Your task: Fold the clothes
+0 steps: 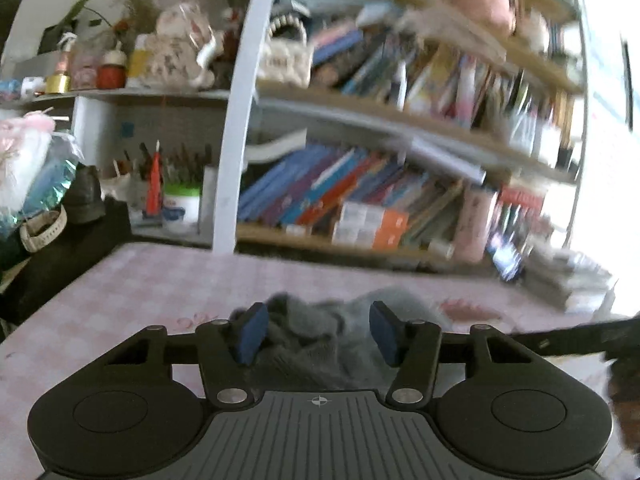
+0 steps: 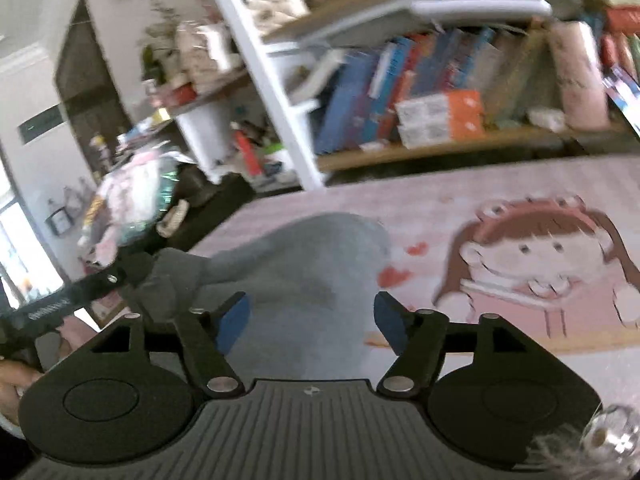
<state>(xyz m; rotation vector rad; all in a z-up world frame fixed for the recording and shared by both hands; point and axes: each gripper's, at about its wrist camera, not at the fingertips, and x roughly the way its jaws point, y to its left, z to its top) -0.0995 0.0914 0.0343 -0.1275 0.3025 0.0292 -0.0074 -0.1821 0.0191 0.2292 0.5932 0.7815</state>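
Note:
A grey fuzzy garment (image 1: 308, 332) lies bunched on the pink checked table cover (image 1: 160, 280). My left gripper (image 1: 319, 334) is low over it, jaws apart, with a rumpled fold between the blue pads (image 1: 252, 334); the pads do not visibly squeeze it. In the right wrist view the same garment (image 2: 304, 264) spreads smoothly over the cover (image 2: 440, 200). My right gripper (image 2: 312, 328) hovers open over its near edge with nothing pinched. The left gripper (image 2: 108, 280) shows from the side at the garment's left end, where a grey fold bunches.
A bookshelf (image 1: 400, 184) full of books stands right behind the table. Clutter, bags and a dark object (image 1: 80, 200) crowd the left edge. A cartoon girl print (image 2: 540, 264) covers the cloth's right half. The right gripper's black bar (image 1: 560, 338) reaches in from the right.

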